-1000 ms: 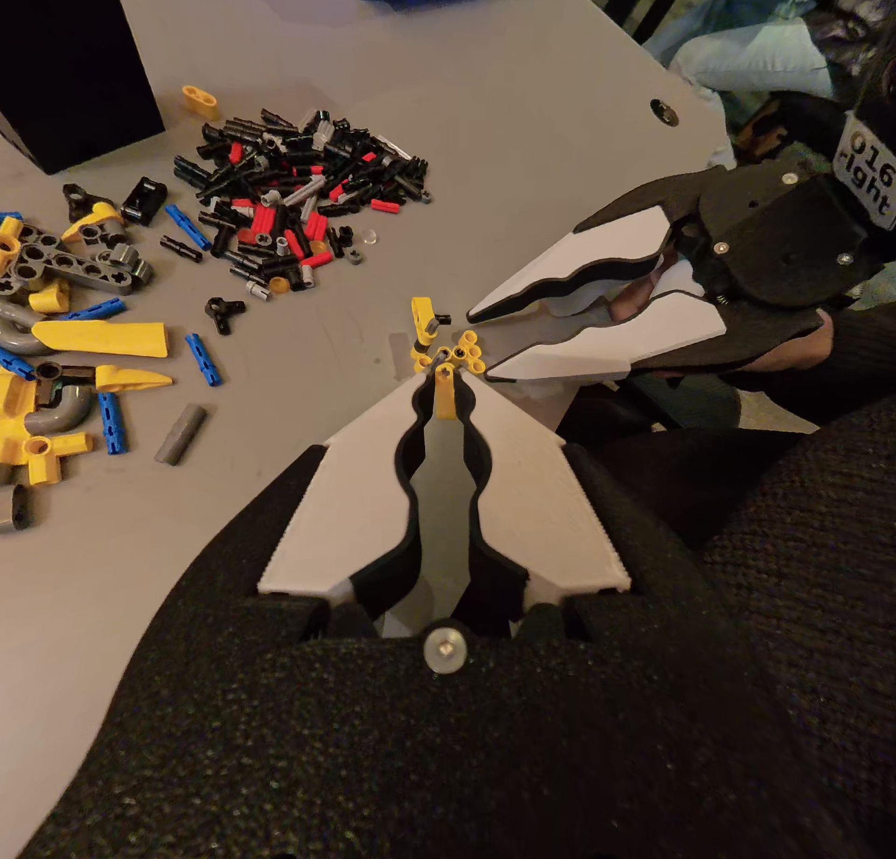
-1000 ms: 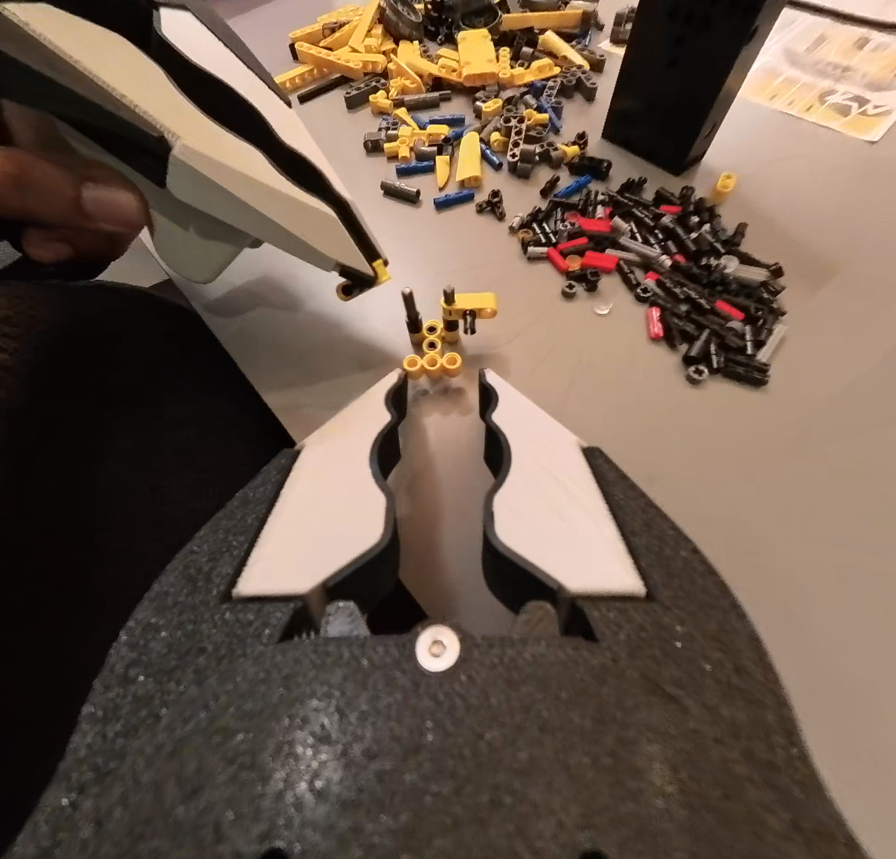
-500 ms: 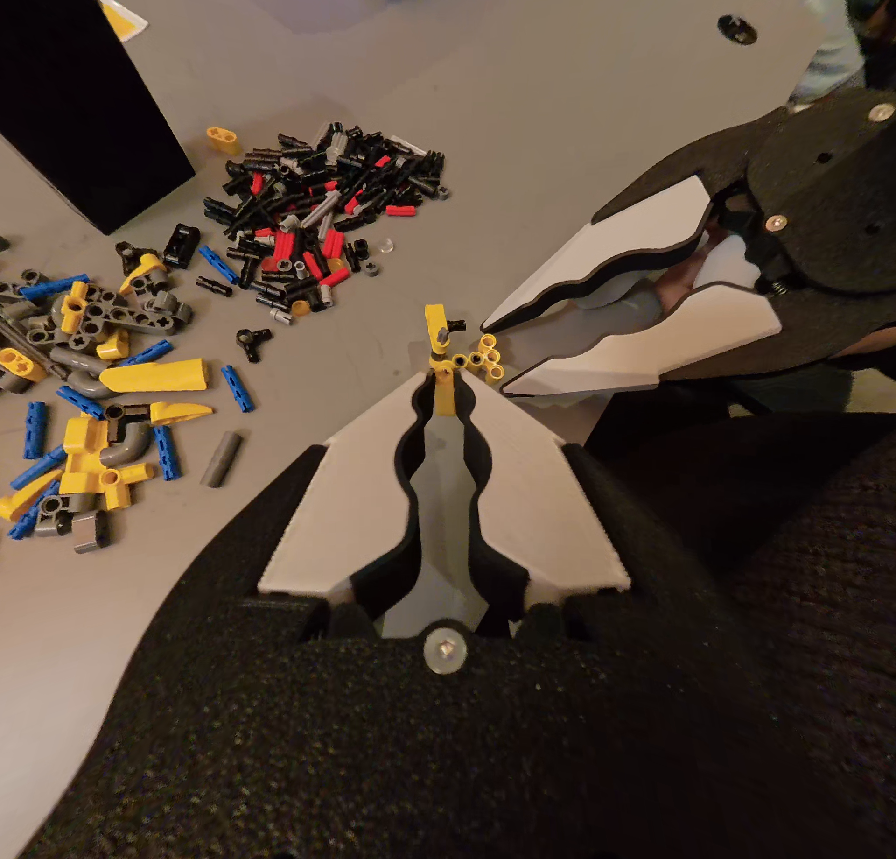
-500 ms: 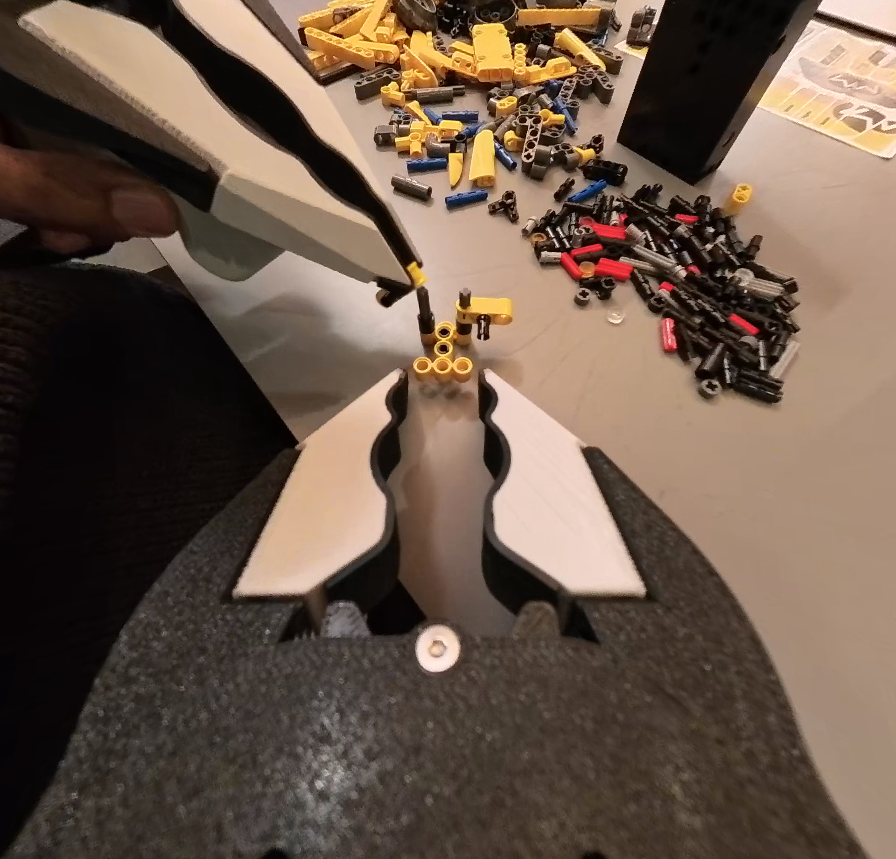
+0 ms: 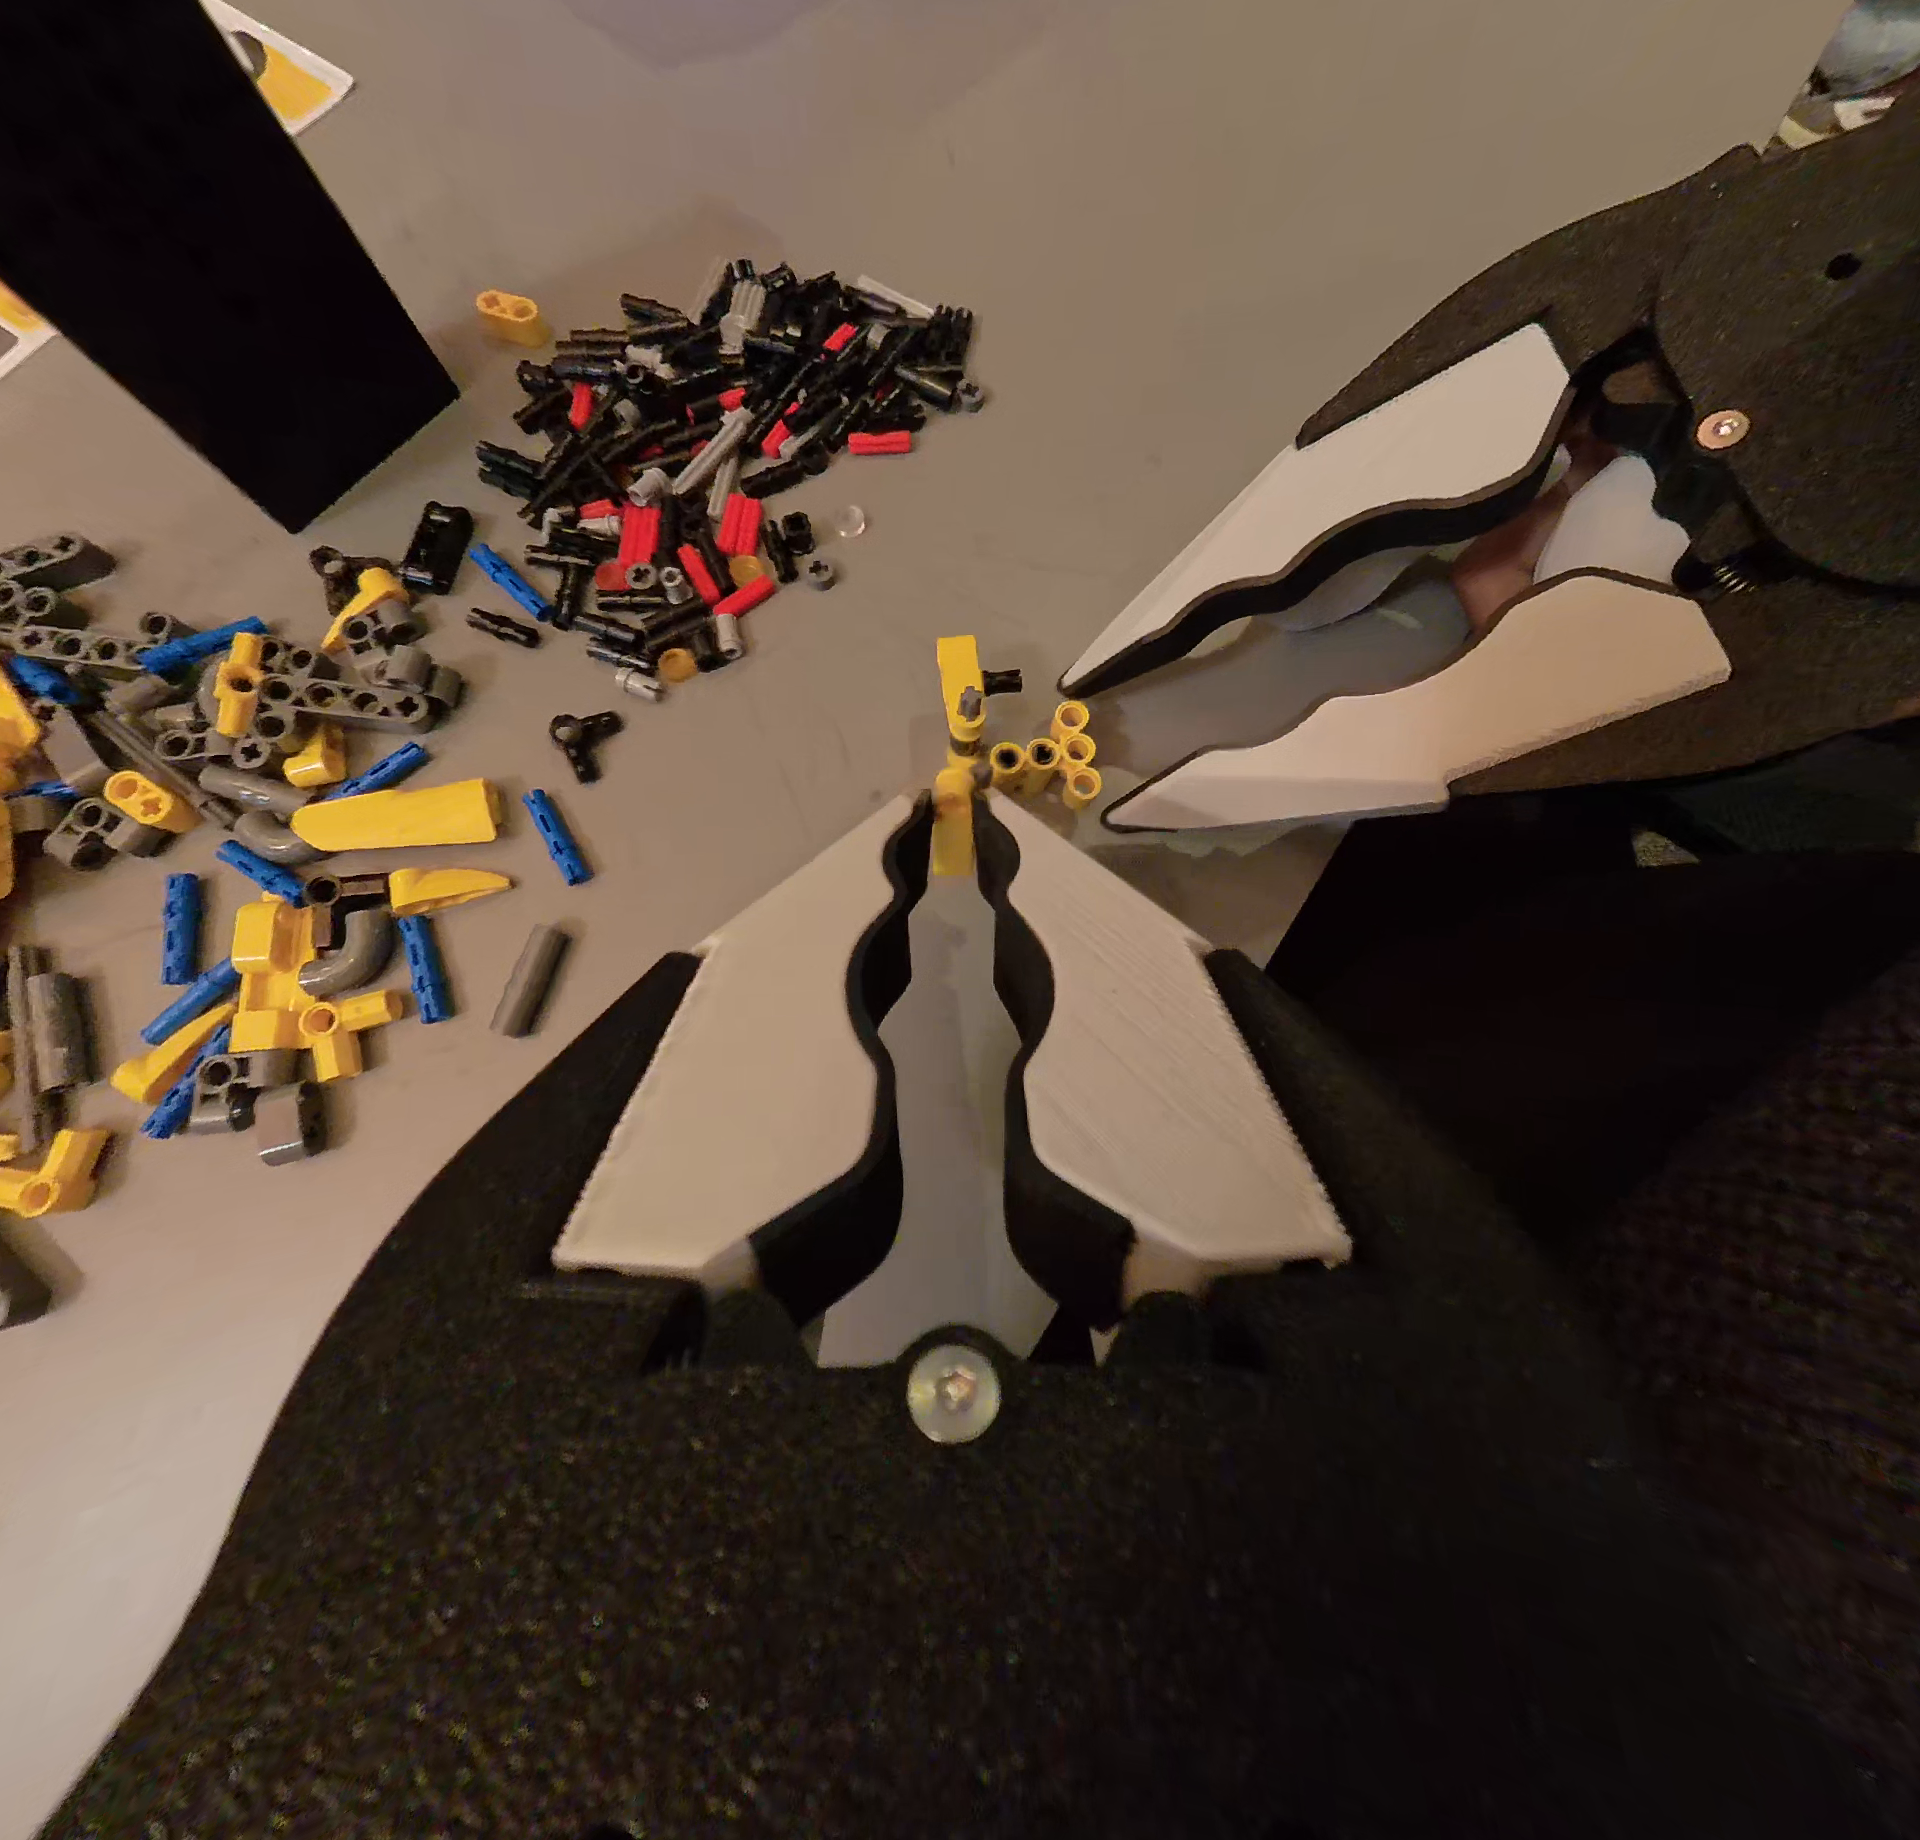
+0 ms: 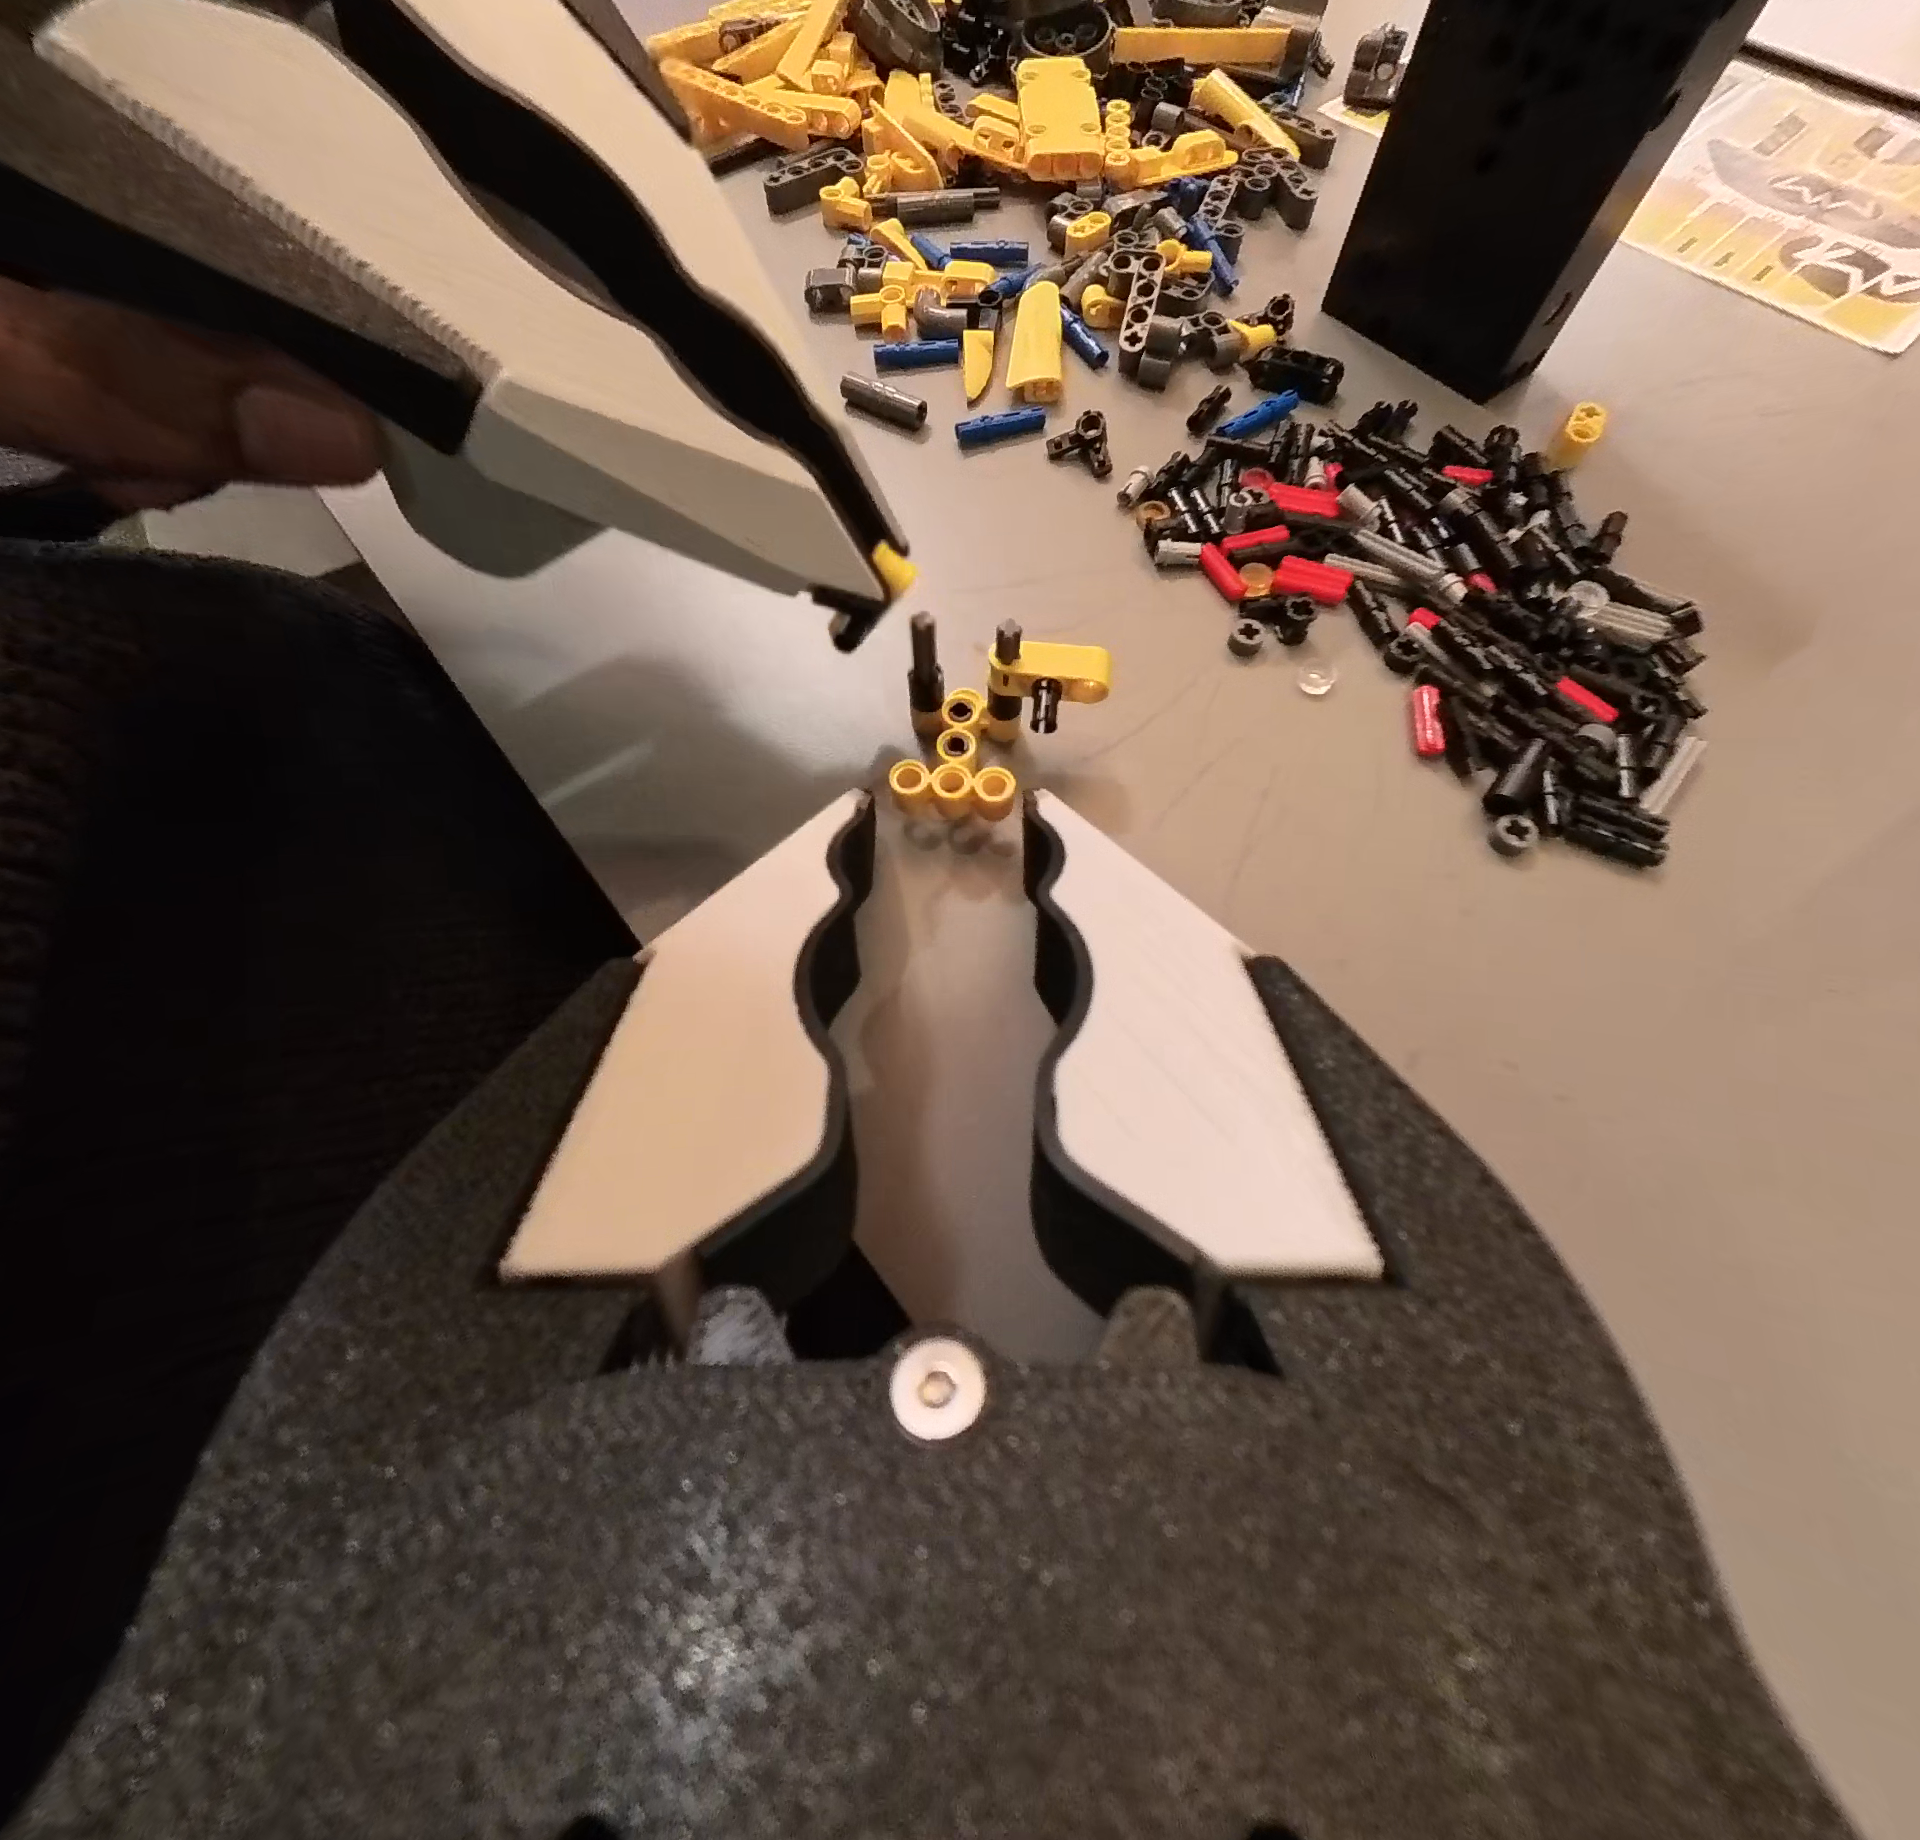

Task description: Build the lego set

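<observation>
Taking the small yellow assembly near the counter's front edge as the landmark and reading across the left wrist view: far to its left lies a loose spread of yellow, blue and grey pieces. Up and left of the assembly stands a tall black block, with a printed yellow-and-white sheet showing from behind it; its print is too small to make out. Between block and assembly, left and above the latter, sits a pile of black, red and grey pins, with a single yellow connector at the pile's upper left.

The left gripper is closed narrowly on a small yellow piece, whose end pokes out past the fingertips just above the assembly's upright dark pin. Whether piece and pin touch cannot be told. The assembly itself rests on the counter: a cluster of yellow round-holed connectors with two dark pins standing up, one carrying a short yellow beam.

Right of the assembly, the right gripper has its jaws set wide apart and holds nothing, with the connector cluster lying just before the gap between its tips. A dark knitted sleeve fills the area below and right of the assembly.
</observation>
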Demonstrator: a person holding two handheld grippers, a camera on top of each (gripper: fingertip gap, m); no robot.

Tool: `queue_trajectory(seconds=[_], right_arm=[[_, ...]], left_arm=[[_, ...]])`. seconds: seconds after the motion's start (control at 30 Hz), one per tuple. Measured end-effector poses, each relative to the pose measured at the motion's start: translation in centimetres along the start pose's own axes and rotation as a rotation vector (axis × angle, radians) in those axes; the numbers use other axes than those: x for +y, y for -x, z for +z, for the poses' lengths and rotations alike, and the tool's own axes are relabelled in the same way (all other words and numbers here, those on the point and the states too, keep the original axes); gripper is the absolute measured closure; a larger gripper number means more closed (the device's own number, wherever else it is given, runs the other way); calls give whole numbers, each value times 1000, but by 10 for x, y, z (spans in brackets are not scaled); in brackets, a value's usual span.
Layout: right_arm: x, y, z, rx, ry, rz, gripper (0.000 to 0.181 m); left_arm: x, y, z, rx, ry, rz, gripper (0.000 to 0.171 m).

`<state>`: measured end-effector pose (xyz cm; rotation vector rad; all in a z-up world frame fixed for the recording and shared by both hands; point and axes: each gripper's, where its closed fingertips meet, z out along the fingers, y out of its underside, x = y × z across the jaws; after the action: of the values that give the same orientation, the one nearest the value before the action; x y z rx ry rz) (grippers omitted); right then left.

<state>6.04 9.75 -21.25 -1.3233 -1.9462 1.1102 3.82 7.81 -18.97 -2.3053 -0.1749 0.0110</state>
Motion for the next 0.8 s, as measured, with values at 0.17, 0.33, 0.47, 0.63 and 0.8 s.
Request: queue_trajectory(seconds=[0.17,0.33,0.47,0.63,0.8], right_arm=[[-17,-3,-10,-10,-87,2,153],[-45,7,-18,-79,-204,26,153],[-46,12,-13,-57,-203,-32,154],[-49,17,-10,-30,-217,-65,163],[-53,16,-8,-9,-225,-77,176]], left_arm=[[-6,2,-11,72,-21,-78,164],[-14,-4,-12,135,-48,-120,164],[-17,-10,-11,192,-80,-188,164],[-21,-11,-14,290,-141,-346,164],[-24,-9,-17,334,-182,-416,164]])
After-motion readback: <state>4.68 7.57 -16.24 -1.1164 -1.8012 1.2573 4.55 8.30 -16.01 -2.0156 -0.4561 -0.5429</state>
